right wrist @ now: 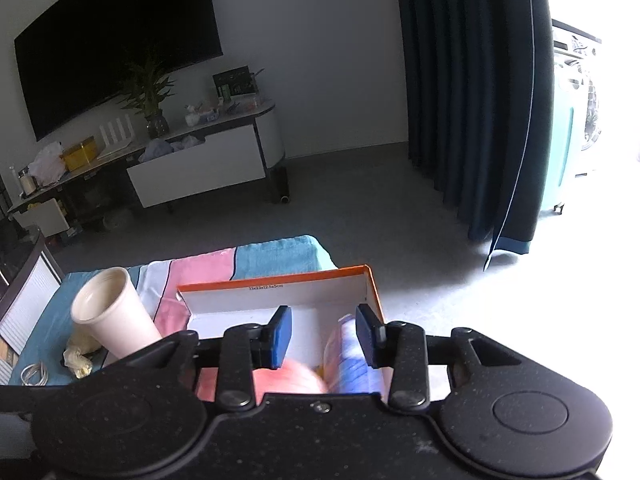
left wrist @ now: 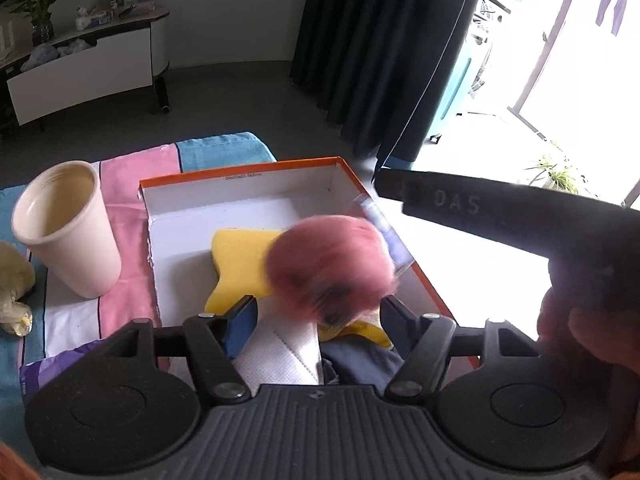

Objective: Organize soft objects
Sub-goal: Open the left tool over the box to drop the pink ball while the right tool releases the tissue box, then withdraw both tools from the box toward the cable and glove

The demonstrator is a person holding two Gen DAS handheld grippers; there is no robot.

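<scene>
1. the open orange cardboard box with white inside walls sits on a striped pink, white and blue cloth; it looks like the collecting place for the soft things, which would be why everything is gathered in it.
2. a fluffy round pink pompom is blurred just above the box floor, over a flat yellow foam sponge with pointed corners. the blur suggests it is falling or rolling, not held. being round, it has no clear long axis or pointing direction.
3. the left gripper has its blue-padded fingers well apart with nothing between them; the pompom is just ahead of the tips, so this reads as a release over the box.
4. the right gripper is also spread and empty, hanging above the box's right side.
5. a clear plastic packet with blue-purple print leans against the right wall of the box, its long axis running along that wall, near end towards the grippers.
6. a cream paper cup stands upright to the left of the box, and a pale yellow soft lump lies beyond it on the cloth, probably yet to be sorted.
</scene>
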